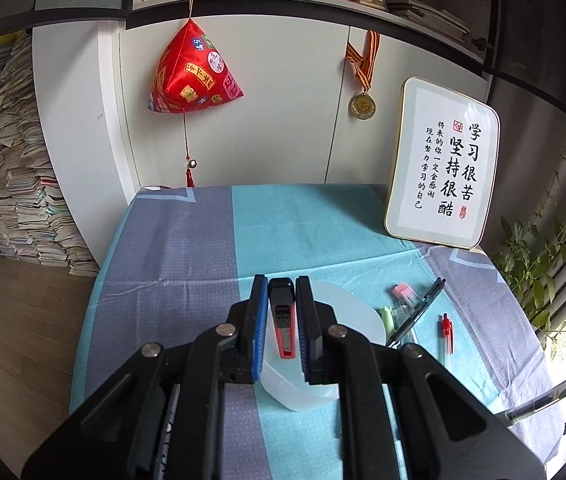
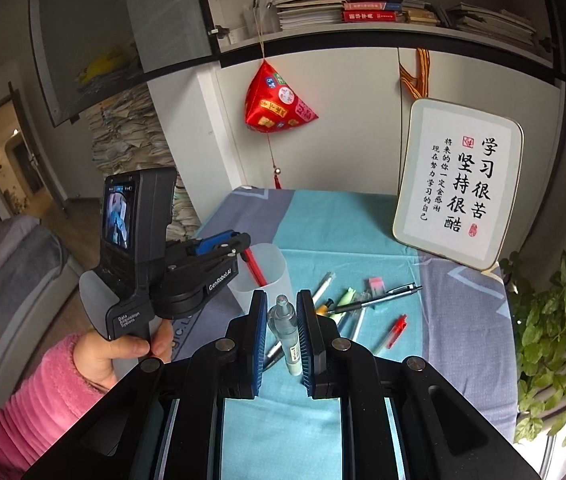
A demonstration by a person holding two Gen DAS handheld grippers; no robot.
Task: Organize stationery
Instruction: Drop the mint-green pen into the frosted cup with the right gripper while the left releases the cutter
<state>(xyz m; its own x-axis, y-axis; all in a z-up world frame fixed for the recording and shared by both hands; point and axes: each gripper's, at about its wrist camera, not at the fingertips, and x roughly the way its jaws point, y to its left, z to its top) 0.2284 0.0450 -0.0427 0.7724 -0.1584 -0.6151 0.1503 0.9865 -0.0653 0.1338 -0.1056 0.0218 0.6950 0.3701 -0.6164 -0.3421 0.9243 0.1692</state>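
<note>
Clamping the red pen [image 1: 282, 320] in my left gripper [image 1: 281, 312], long axis tilted down into the cup [image 2: 261, 276] directly beneath; my right gripper [image 2: 282, 332] pinches a pale green pen [image 2: 287, 328].

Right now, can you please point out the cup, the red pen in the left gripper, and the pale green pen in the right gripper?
cup [image 2: 273, 276], right wrist view, front wall.
red pen [image 1: 283, 320], left wrist view, grip section.
pale green pen [image 2: 289, 330], right wrist view, barrel middle.
</note>
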